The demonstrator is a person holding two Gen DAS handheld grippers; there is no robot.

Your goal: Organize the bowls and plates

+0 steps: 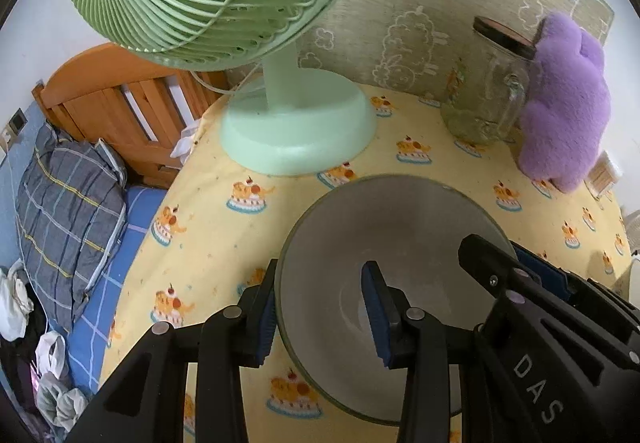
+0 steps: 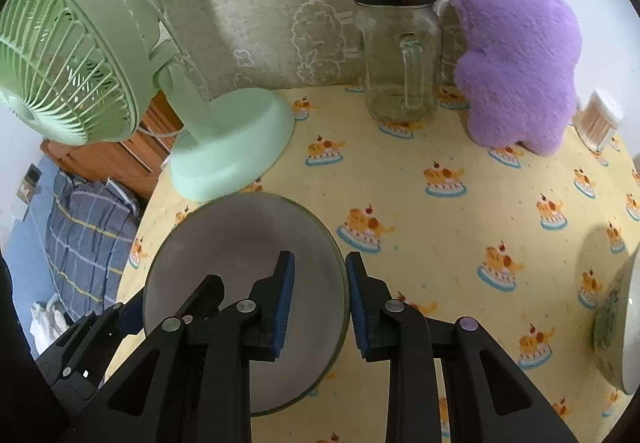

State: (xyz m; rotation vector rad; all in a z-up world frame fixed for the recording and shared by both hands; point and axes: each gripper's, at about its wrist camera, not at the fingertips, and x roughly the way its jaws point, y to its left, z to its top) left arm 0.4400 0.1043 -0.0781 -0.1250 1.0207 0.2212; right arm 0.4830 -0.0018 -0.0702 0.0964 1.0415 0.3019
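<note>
The grey frosted-glass bowl (image 1: pixel 384 263) is sitting near the front of the desk (image 2: pixel 440 203), both grippers clamping its rim: the left gripper (image 1: pixel 320 317) on its left edge, the right gripper (image 2: pixel 320 307) on its right edge. A smooth mint-green fan (image 2: pixel 224 139) is standing just behind it; a clear handled jar (image 2: pixel 400 55) and a fuzzy purple plush (image 2: pixel 516 51) are standing far right.

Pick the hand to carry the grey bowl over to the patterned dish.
Right, likely. The right gripper clamps the bowl by its rim on the side facing the patterned dish; the left gripper clamps the opposite rim, farther from it.
</note>
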